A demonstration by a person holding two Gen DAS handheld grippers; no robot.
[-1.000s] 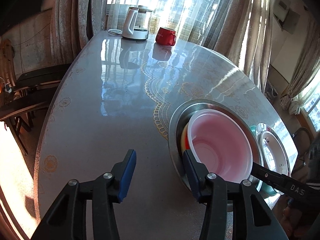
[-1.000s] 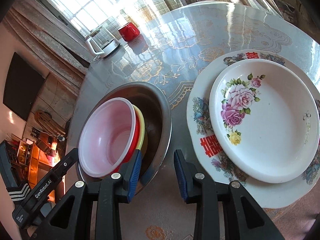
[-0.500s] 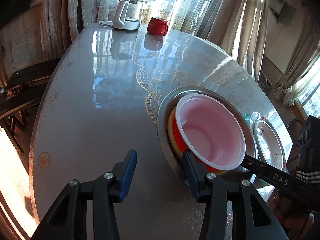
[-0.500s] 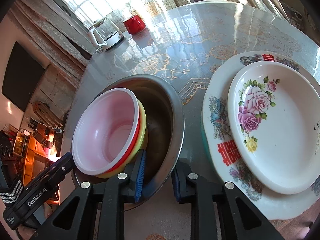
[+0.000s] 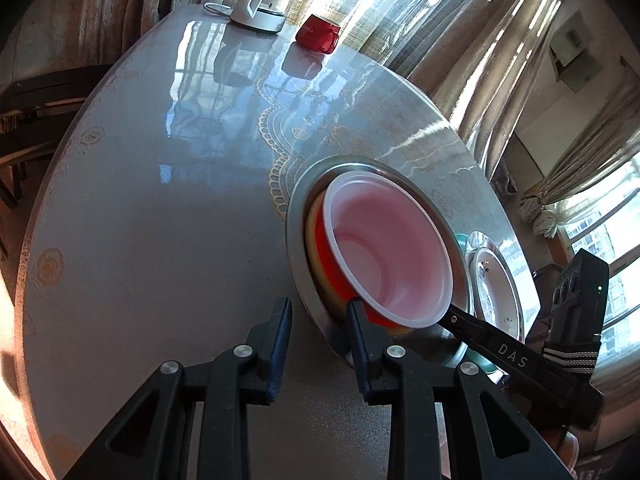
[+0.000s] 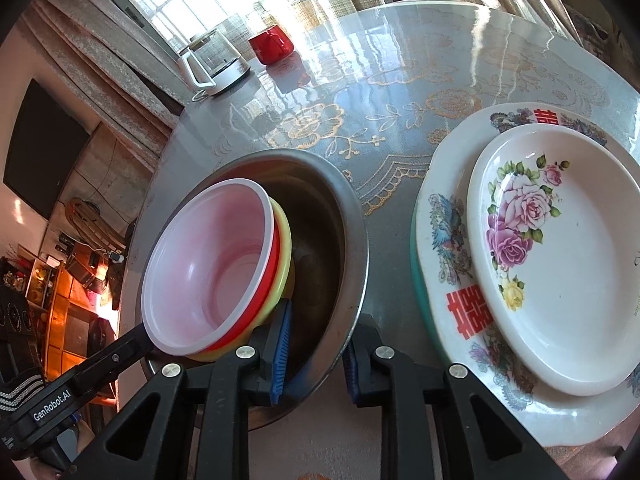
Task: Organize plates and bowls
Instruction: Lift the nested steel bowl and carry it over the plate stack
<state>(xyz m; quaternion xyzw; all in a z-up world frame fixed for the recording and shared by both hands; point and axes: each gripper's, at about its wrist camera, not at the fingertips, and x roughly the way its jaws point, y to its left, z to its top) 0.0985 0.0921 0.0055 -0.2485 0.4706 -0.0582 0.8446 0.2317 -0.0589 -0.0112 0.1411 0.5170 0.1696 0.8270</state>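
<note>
Tabletop first: we are viewing a round glossy grey table with a gold floral pattern (image 6: pixel 400 92), carrying all items. Near its front edge we are noting a wide stainless steel basin (image 6: pixel 352 216), and tilted inside it a nested stack of plastic bowls: translucent pink bowl (image 6: pixel 212 264) on top, red bowl (image 6: pixel 272 268) beneath, yellow bowl (image 6: pixel 285 256) lowest. Just beside the basin, a large scalloped plate with red characters (image 6: pixel 448 264) is bearing a smaller white plate with pink roses (image 6: pixel 560 264).

We are holding the right gripper (image 6: pixel 316 354) part open, its jaws straddling the basin's near rim, one inside, one outside; whether they are pinching the rim we cannot tell. We are holding the left gripper (image 5: pixel 320 344) part open likewise astride the opposite rim, contact unclear. At the far edge, a white glass kettle (image 6: pixel 212 66) and a red mug (image 6: pixel 272 44) are standing near each other.
</note>
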